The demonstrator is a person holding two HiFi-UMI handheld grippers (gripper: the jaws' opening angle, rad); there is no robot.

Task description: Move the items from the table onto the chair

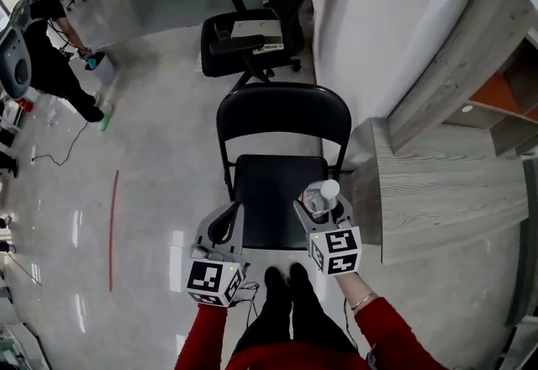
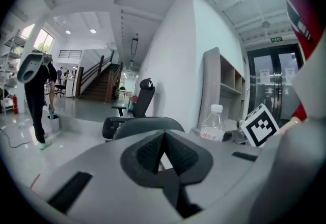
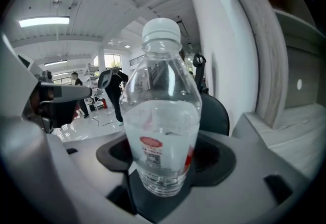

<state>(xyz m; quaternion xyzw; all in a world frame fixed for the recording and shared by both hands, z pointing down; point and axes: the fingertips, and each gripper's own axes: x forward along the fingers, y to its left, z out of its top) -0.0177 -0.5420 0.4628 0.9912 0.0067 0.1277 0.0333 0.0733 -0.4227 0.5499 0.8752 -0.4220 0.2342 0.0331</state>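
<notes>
Mid-transfer: holds the water bottle (image 3: 163, 116) upright, pinched in the right hand-held gripper (image 3: 163, 169), over the front right edge of the chair (image 1: 267, 207). Beside it, left hand-held gripper (image 2: 163, 152) pressed together, empty. Probably calls next for lowering the base onto the seat, then spreading the jaws.

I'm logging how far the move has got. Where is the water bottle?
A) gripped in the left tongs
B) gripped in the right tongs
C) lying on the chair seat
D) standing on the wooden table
B: the right gripper view shows the water bottle clamped between the pads of the right tongs, cap up.
</notes>
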